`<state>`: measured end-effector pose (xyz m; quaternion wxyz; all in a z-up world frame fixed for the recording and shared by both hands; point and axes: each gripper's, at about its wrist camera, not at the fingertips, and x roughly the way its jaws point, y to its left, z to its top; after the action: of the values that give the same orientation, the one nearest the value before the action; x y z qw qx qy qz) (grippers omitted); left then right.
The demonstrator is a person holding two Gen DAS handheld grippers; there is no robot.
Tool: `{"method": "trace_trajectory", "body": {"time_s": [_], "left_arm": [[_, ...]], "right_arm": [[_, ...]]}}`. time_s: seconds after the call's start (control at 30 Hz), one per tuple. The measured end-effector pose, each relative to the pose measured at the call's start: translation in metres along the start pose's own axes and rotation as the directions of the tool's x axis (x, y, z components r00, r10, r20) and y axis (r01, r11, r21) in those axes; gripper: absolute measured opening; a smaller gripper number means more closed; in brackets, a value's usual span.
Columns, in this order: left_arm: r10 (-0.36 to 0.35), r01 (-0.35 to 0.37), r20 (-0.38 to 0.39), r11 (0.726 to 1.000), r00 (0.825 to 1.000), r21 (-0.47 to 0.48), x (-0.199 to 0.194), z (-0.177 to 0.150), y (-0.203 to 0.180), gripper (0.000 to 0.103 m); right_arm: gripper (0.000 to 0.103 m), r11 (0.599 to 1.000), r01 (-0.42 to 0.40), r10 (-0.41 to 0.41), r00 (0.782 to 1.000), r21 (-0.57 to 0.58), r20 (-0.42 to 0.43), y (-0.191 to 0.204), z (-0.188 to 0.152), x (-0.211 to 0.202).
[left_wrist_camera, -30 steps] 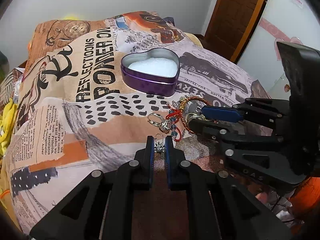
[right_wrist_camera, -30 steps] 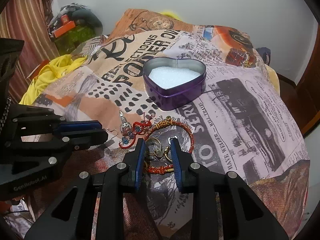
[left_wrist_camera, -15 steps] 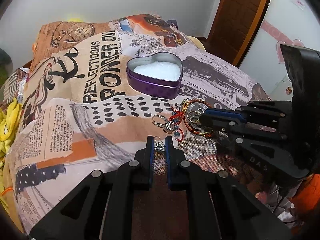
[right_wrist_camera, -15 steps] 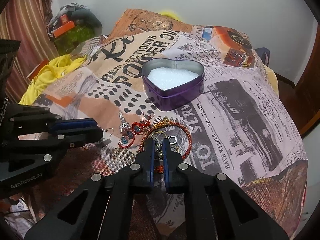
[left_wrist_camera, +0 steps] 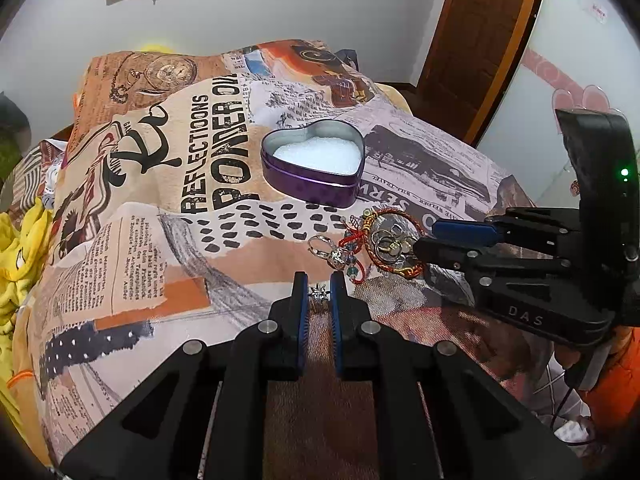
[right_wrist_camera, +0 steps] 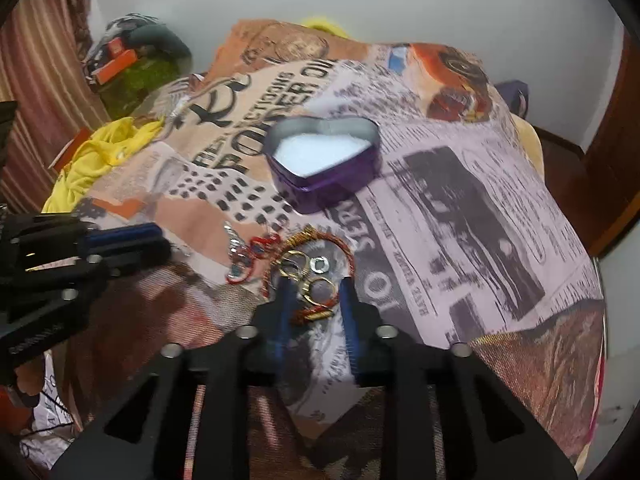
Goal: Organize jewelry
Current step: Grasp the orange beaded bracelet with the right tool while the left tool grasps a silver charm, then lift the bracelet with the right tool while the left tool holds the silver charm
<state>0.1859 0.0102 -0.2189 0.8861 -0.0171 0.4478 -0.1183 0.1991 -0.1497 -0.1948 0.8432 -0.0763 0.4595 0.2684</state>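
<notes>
My left gripper (left_wrist_camera: 318, 286) pinching a tiny star earring (left_wrist_camera: 319, 292), my right gripper (right_wrist_camera: 316, 286) wide apart around rings (right_wrist_camera: 310, 276), heart tin (left_wrist_camera: 314, 162) beyond

- A bed (left_wrist_camera: 132, 240) covered by a newspaper-and-lettering print blanket carries everything.
- A purple heart-shaped tin (left_wrist_camera: 316, 184) with white filling sits on it, far from the camera, centre.
- Nearer lies a red-and-gold cord bracelet (left_wrist_camera: 400, 240) with several rings (left_wrist_camera: 386, 242) inside its loop.
- Just left of it, a red-thread charm with a silver clasp (left_wrist_camera: 336, 250).
- Yellow cloth (left_wrist_camera: 16, 256) lies at the left edge.
</notes>
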Motion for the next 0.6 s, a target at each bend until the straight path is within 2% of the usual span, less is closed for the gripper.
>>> {"method": "trace_trajectory", "body": {"time_s": [0.17, 0.3, 0.43, 0.6], "left_arm": [[0.003, -0.003, -0.001, 1.0, 1.0, -0.003, -0.001, -0.001, 0.0, 0.009], [0.003, -0.003, -0.003, 1.0, 1.0, -0.004, -0.001, -0.001, 0.0, 0.009], [0.004, -0.004, -0.002, 1.0, 1.0, -0.003, -0.001, -0.002, 0.0, 0.009], [0.003, -0.003, -0.003, 1.0, 1.0, -0.007, 0.0, -0.002, -0.001, 0.009]], "right_arm": [[0.023, 0.999, 0.02, -0.019, 0.999, -0.04, 0.026, 0.006, -0.001, -0.004], [0.023, 0.998, 0.0, 0.003, 0.999, -0.063, 0.049, 0.008, 0.001, -0.006], [0.023, 0.997, 0.012, -0.012, 1.0, -0.082, -0.001, 0.008, 0.0, 0.01], [0.023, 0.997, 0.026, -0.027, 1.0, -0.079, -0.007, 0.002, -0.004, 0.01]]}}
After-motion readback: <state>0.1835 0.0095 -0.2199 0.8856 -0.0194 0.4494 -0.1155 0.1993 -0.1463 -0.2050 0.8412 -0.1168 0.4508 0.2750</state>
